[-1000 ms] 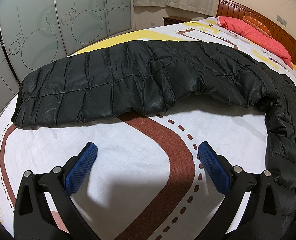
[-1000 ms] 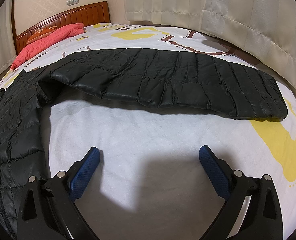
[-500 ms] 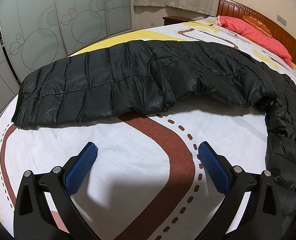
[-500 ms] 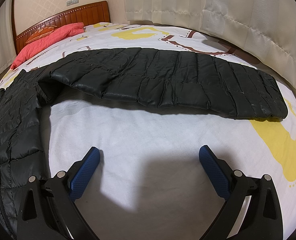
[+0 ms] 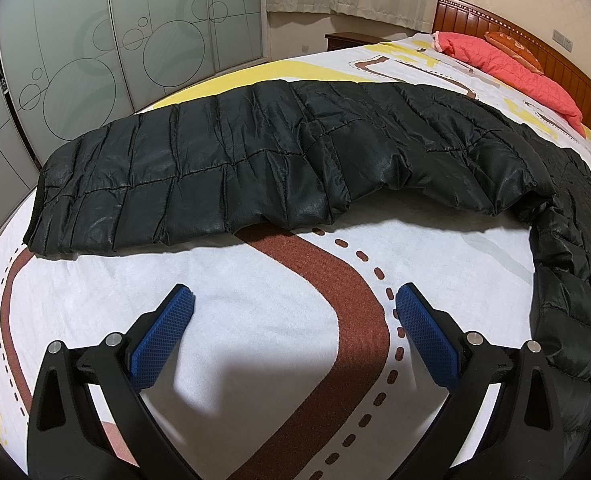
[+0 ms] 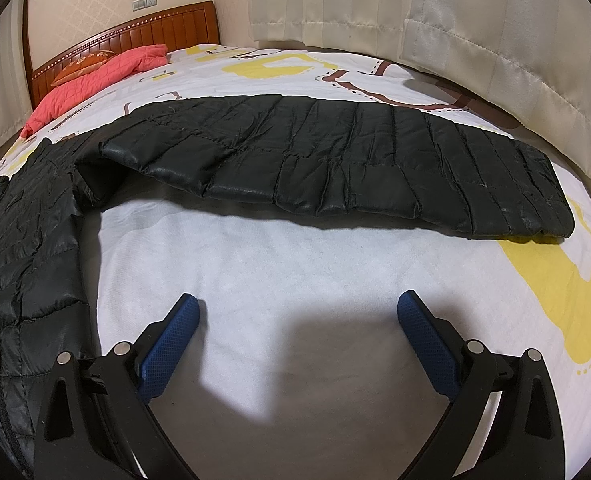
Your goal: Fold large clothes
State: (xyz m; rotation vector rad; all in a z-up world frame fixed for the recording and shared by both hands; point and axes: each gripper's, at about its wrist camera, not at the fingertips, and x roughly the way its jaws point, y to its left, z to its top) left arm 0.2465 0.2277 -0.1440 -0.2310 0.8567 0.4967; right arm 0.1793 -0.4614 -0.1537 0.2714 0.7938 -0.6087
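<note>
A black quilted puffer jacket lies spread on the bed. In the left wrist view one sleeve (image 5: 223, 172) stretches across to the left and the jacket body (image 5: 571, 280) runs down the right edge. In the right wrist view the other sleeve (image 6: 355, 164) reaches to the right, with the zipped body (image 6: 19, 264) at the left. My left gripper (image 5: 293, 300) hovers open over bare sheet, short of the sleeve. My right gripper (image 6: 297, 310) is open too, over white sheet below its sleeve. Neither holds anything.
The bed sheet (image 5: 255, 344) is white with brown road stripes and yellow patches. A pink pillow (image 5: 511, 68) lies by the wooden headboard (image 6: 135, 32). Frosted wardrobe doors (image 5: 95, 52) stand beyond the left side; curtains (image 6: 475, 20) hang along the right side.
</note>
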